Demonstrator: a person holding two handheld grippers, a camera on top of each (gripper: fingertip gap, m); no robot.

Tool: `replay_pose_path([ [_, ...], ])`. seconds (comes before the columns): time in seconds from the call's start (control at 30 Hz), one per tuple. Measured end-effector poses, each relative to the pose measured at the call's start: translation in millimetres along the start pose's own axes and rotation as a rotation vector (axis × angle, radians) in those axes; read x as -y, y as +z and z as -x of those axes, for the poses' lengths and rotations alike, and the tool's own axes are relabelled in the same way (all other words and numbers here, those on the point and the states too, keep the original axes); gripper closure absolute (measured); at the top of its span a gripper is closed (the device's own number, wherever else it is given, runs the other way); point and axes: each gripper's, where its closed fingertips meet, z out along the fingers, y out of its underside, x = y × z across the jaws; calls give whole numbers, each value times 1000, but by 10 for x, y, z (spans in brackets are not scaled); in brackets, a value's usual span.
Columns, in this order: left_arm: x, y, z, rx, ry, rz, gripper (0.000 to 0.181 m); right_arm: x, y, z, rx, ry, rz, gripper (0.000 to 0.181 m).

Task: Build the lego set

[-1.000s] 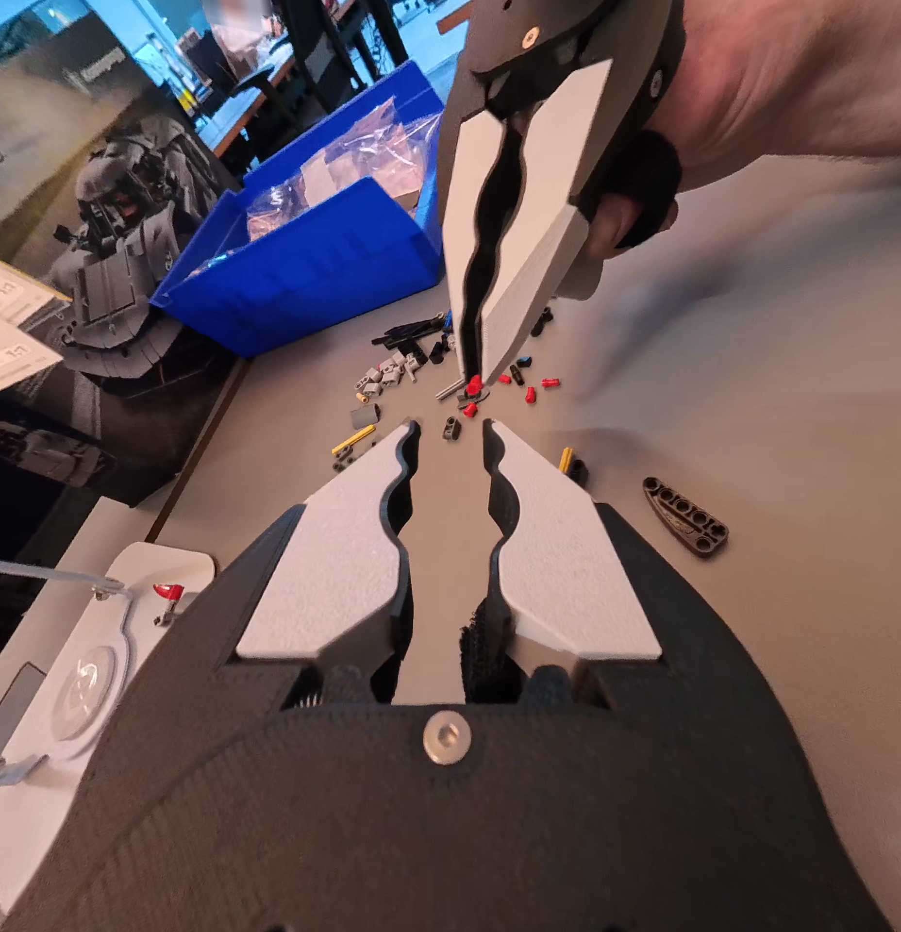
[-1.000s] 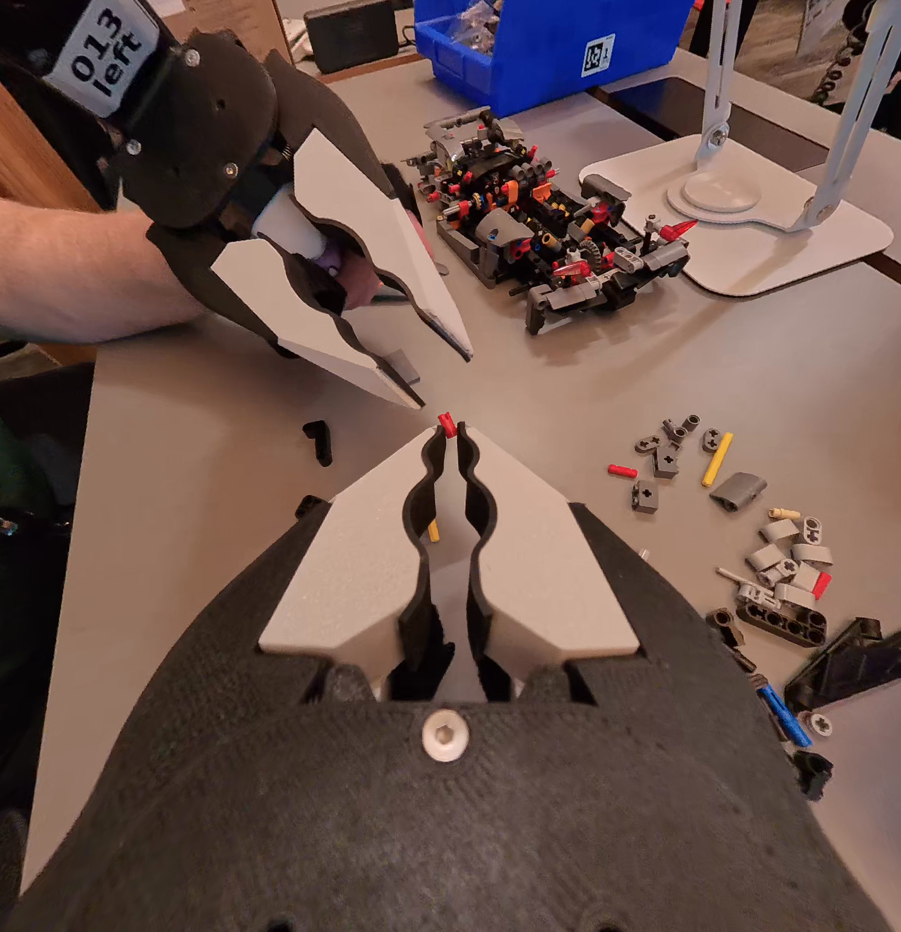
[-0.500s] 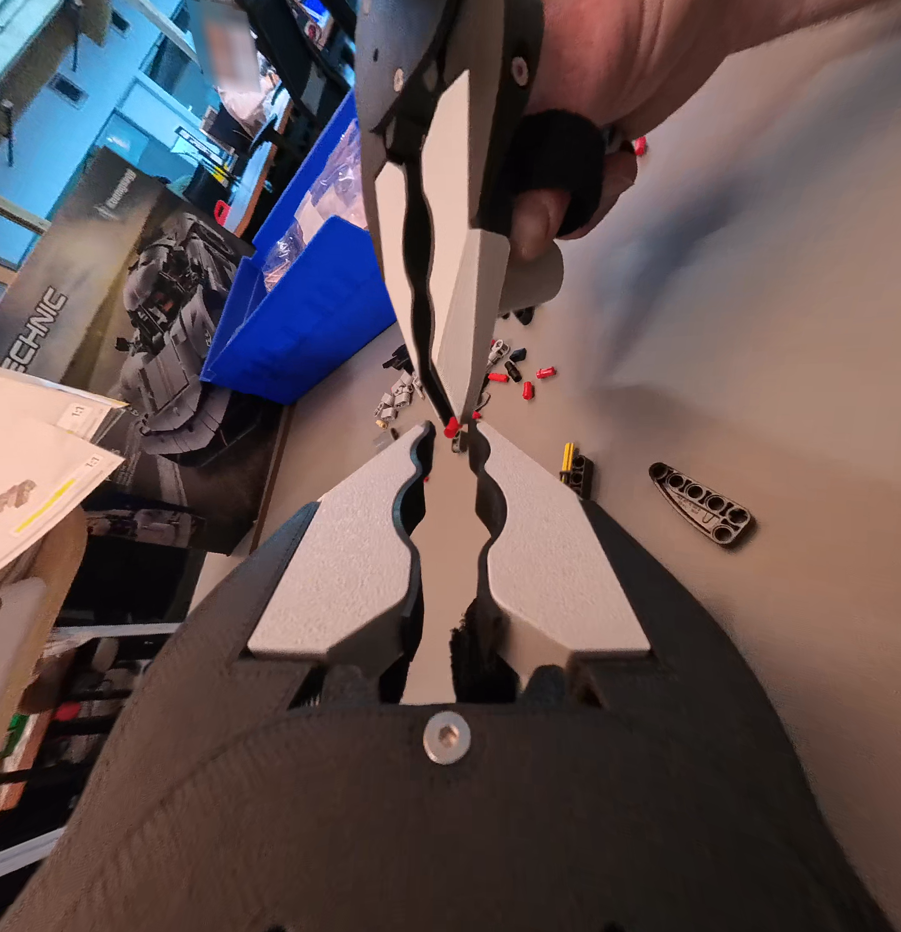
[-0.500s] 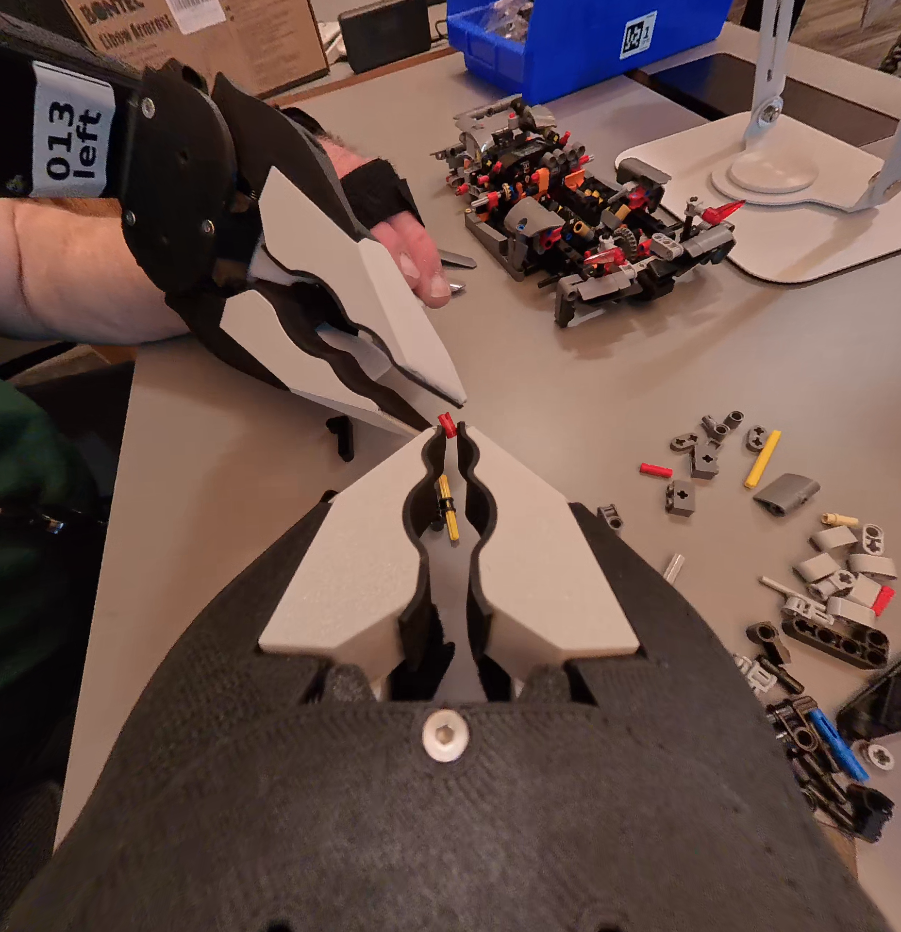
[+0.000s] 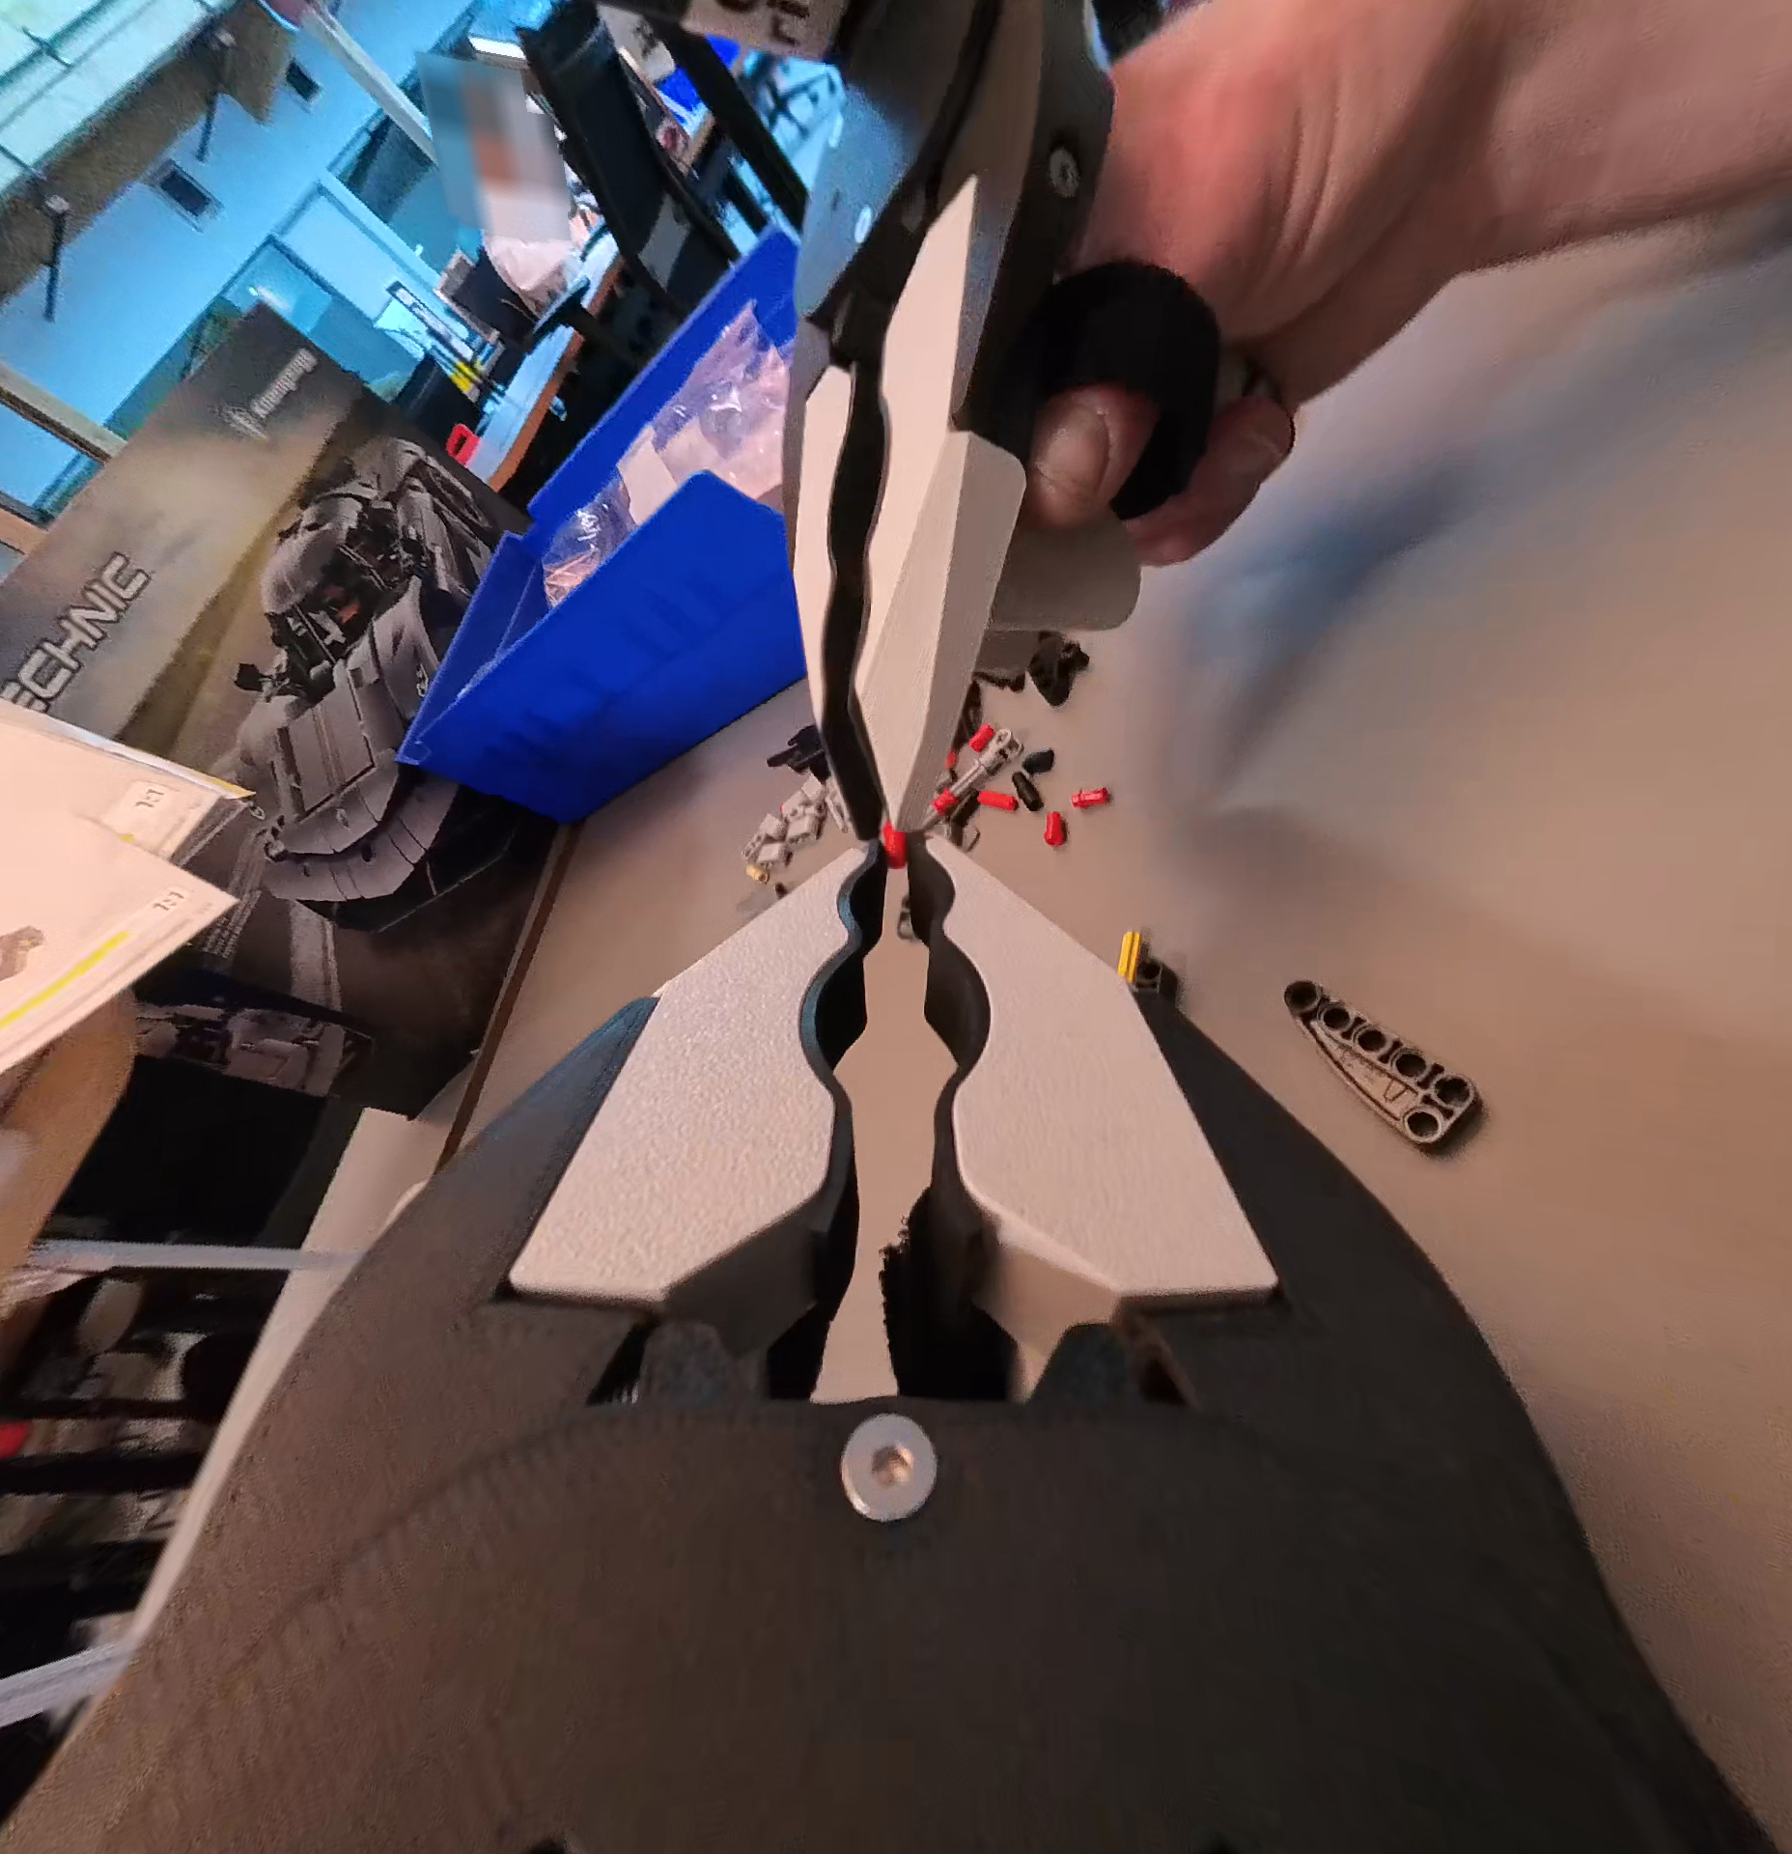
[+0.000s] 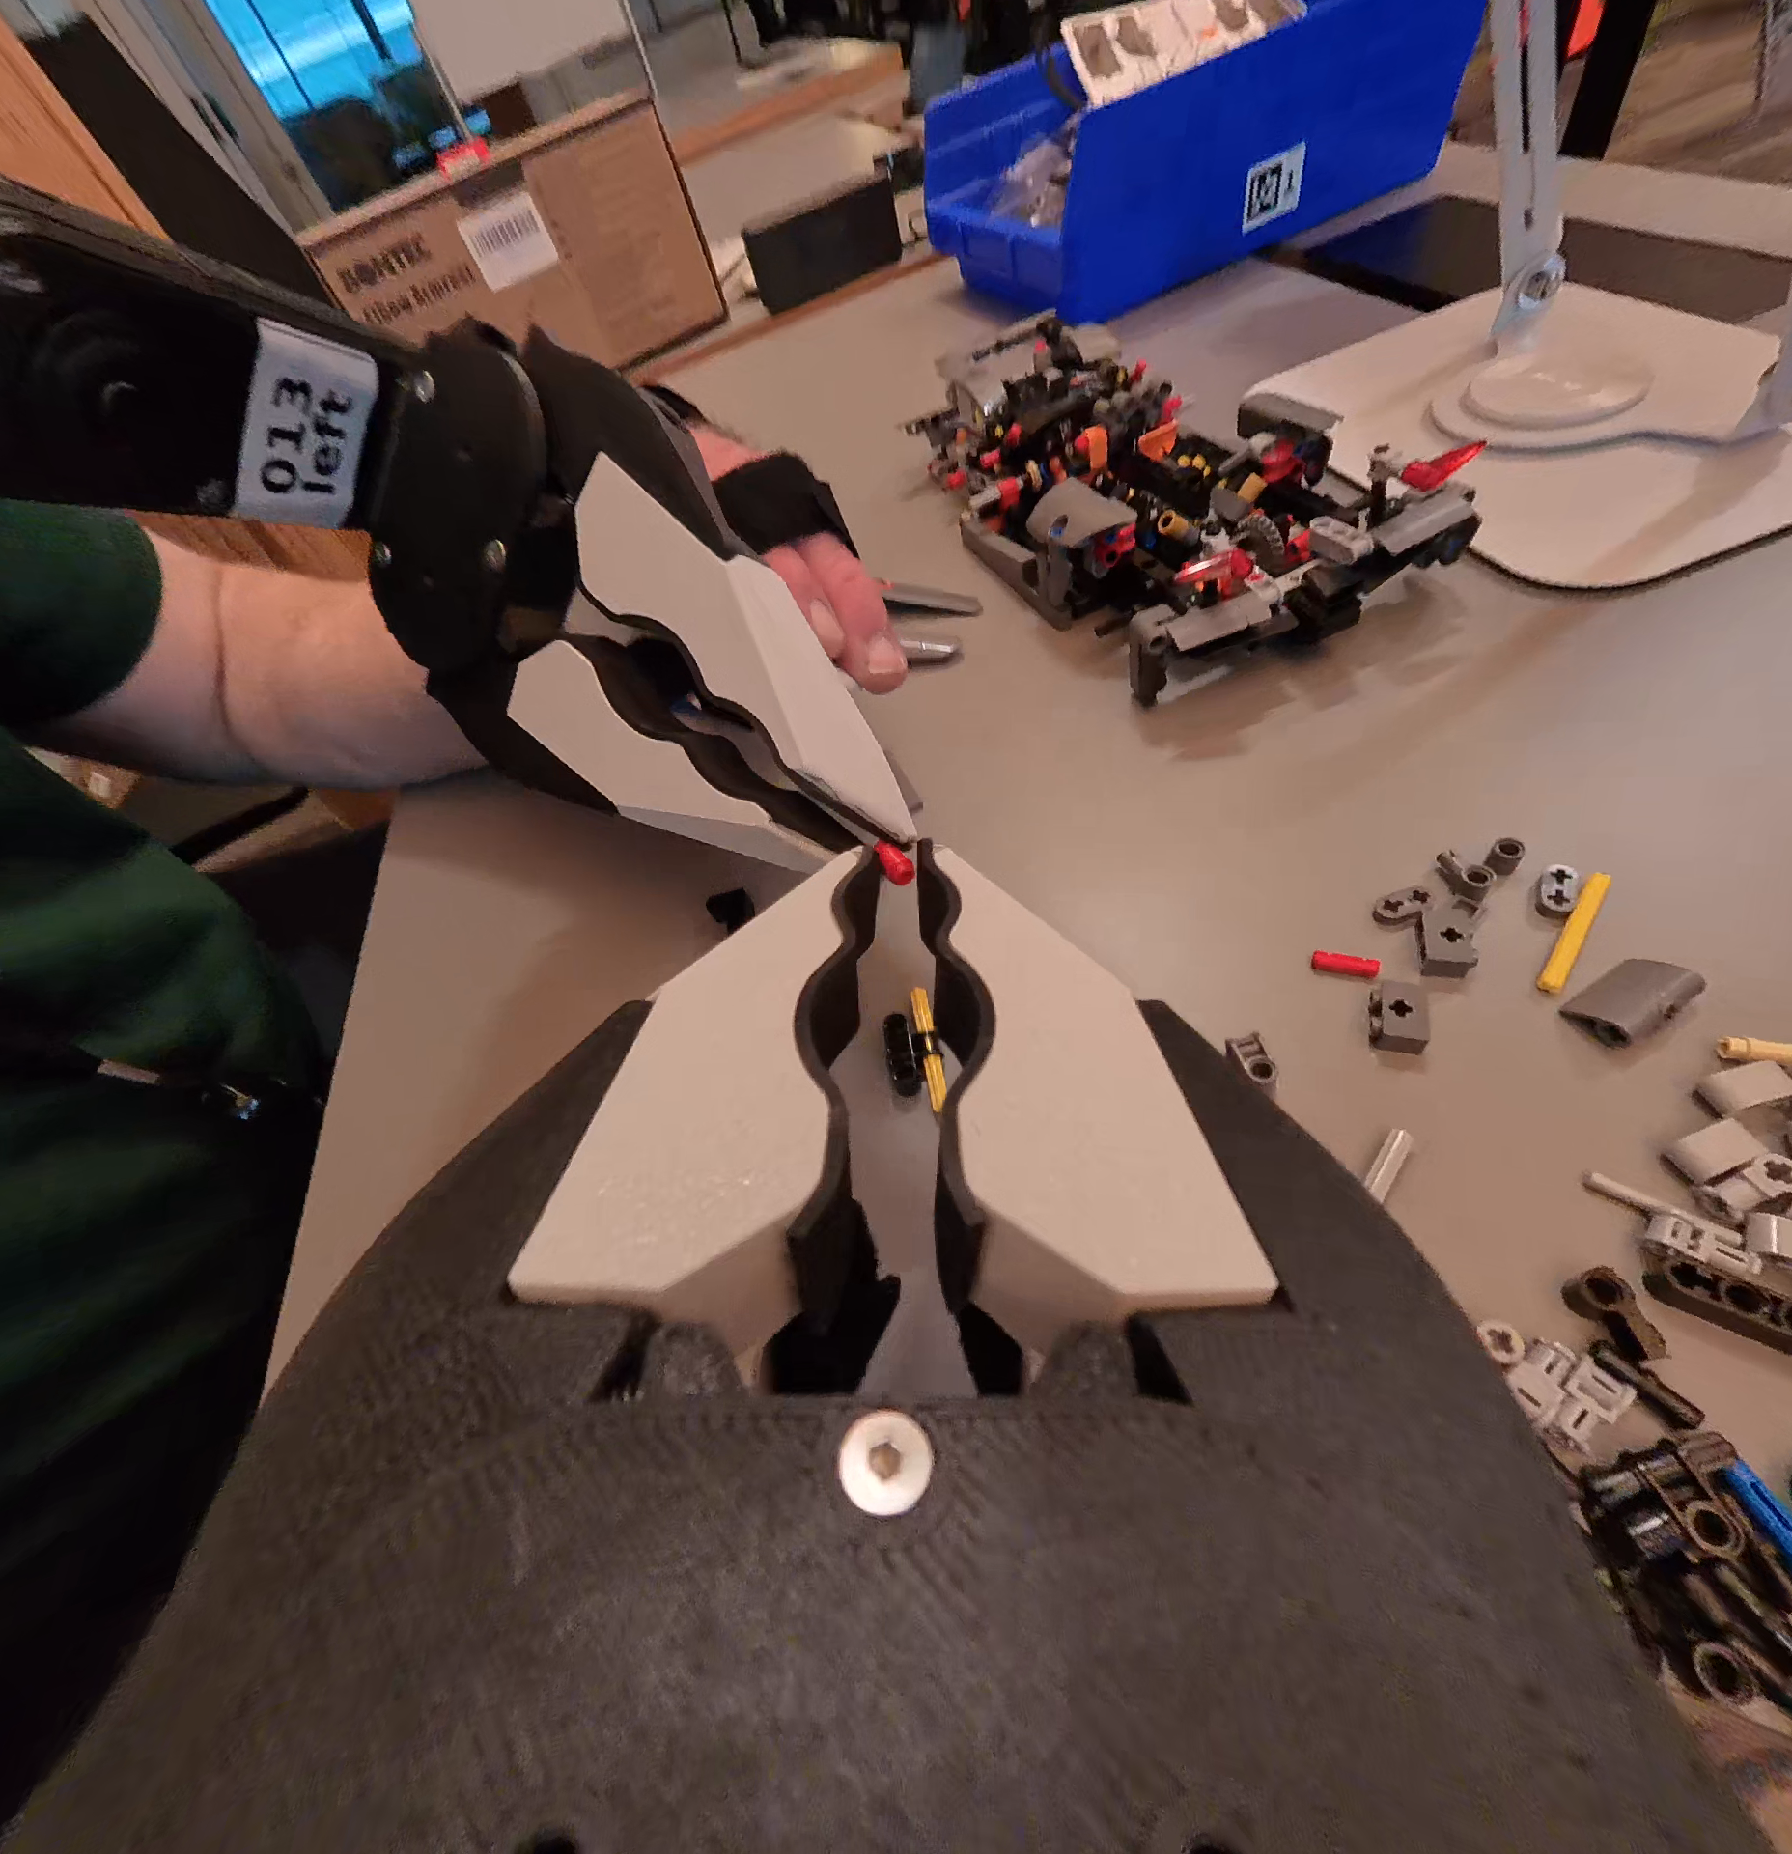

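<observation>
Right claw [image 6: 897,853] pinching red pin [image 6: 893,863] at fingertips, above tabletop [image 6: 1273,783]. Left claw [image 5: 897,863] tip-to-tip with it, touching pin; grip state unclear. Half-built lego chassis [image 6: 1203,512] well apart, beyond.

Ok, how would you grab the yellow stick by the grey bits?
Take the yellow stick around its middle, coming straight down from above. It lies flat on the table, long and thin, so pinch across its narrow width. Its far end sits close to a grey round piece, so the middle probably has more room.
</observation>
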Motion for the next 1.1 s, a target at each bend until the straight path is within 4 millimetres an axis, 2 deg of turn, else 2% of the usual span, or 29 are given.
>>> replay_pose_path([
  [0.27, 126, -72, 87, 7, -116, -110, 179, 91, -67, 36, 60, 39, -87, 176],
  [0.5, 159, -87, 65, 2, -92, -128, 179, 114, -77, 90, 108, 54, -114, 178],
  [1.1, 122, -55, 26, -26, -96, -120, 178, 70, -69, 72, 108, 42, -99, 179],
])
